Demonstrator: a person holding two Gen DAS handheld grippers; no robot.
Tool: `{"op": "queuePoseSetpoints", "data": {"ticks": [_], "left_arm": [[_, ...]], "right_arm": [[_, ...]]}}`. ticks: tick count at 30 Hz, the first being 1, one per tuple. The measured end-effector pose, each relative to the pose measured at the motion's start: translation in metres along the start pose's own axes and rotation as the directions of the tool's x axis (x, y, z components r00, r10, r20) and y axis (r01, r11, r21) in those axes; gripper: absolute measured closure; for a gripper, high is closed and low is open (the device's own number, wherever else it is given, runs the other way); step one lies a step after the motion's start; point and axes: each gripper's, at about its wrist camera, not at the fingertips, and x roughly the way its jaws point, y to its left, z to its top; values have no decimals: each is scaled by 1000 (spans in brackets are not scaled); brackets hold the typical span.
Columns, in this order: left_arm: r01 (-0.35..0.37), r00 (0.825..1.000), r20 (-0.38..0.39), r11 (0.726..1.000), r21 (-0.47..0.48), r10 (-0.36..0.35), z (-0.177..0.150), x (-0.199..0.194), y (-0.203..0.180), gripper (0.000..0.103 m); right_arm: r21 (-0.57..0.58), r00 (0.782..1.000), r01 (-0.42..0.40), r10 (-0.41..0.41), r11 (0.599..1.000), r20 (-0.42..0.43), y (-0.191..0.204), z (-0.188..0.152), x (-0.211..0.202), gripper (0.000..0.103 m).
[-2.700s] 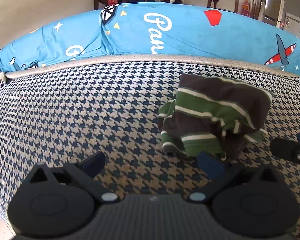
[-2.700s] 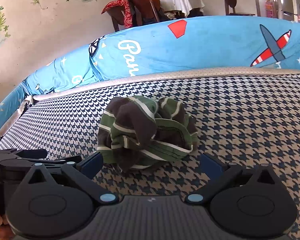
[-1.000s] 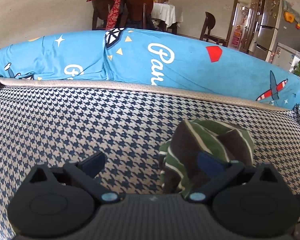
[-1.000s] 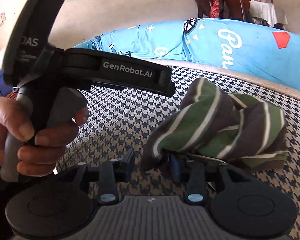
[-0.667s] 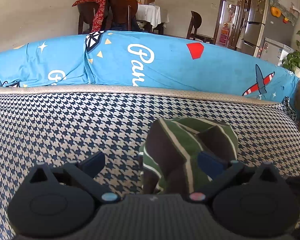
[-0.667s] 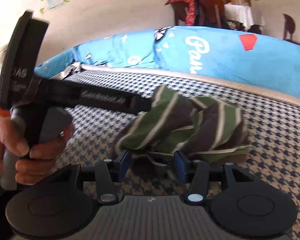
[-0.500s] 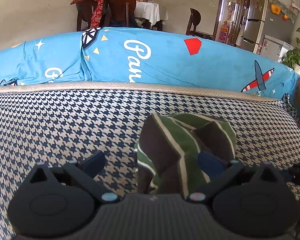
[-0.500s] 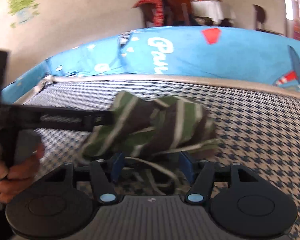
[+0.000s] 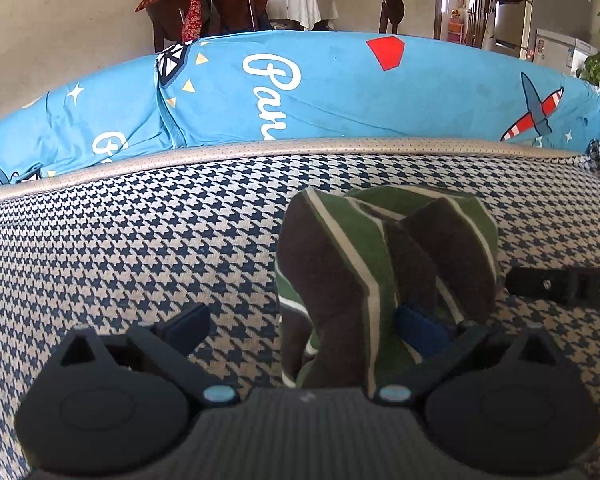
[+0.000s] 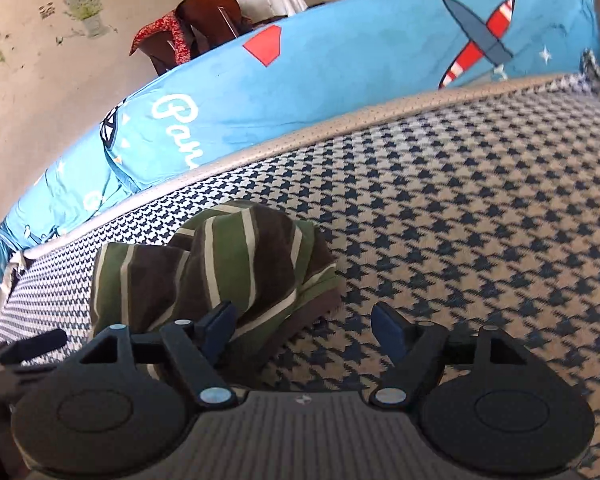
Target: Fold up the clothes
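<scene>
Green-and-brown striped garment [image 9: 384, 264] is lying bunched at lower centre on the houndstooth mattress [image 9: 140, 240]. Left gripper [image 9: 300, 324] is spread, right gripper [image 10: 304, 328] spread too, neither pinching cloth. Risk: grabbing several layers, dragging the heap. Open room is lying all round; blue bolster [image 9: 340, 92] is bordering above.

Left gripper [image 9: 300, 328] jaws wide apart; striped green-brown garment [image 9: 380, 264] bunched at 1 o'clock over right finger. Houndstooth cushion [image 9: 140, 240] beneath; blue cover [image 9: 320, 96] at 12 o'clock.
</scene>
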Motion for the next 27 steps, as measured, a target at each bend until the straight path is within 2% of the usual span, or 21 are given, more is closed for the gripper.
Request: {"op": "queuePoseSetpoints", "data": {"ticks": [4, 10, 12, 14, 15, 17, 19, 21, 27], "left_arm": [[-9, 1000, -15, 1000, -5, 9, -2, 2, 2, 0], [-35, 999, -35, 999, -19, 34, -2, 4, 6, 0], [-40, 998, -43, 999, -25, 39, -2, 5, 8, 0], [-43, 998, -45, 999, -30, 42, -3, 5, 10, 0], [-47, 998, -42, 998, -32, 45, -3, 4, 11, 0], [-54, 998, -38, 998, -35, 53, -3, 2, 12, 0], [-67, 997, -25, 997, -43, 66, -2, -1, 15, 0], [-82, 997, -9, 995, -56, 81, -1, -4, 19, 0], [-135, 990, 22, 984, -113, 138, 2, -12, 40, 0]], "right_arm": [[-1, 999, 3, -3, 1000, -37, 8, -2, 19, 21], [29, 998, -38, 40, 999, -56, 15, -7, 39, 22], [28, 997, -59, 60, 998, -50, 18, -7, 43, 31], [31, 996, -81, 82, 996, -43, 21, -7, 44, 48], [28, 995, -90, 91, 996, -36, 22, -6, 43, 52], [16, 994, -107, 107, 994, -20, 26, -5, 41, 67], [-13, 992, -123, 123, 992, 2, 31, -4, 36, 76], [-43, 989, -143, 144, 989, 22, 37, -3, 30, 80], [-106, 967, -237, 244, 966, 66, 51, -1, 16, 83]]}}
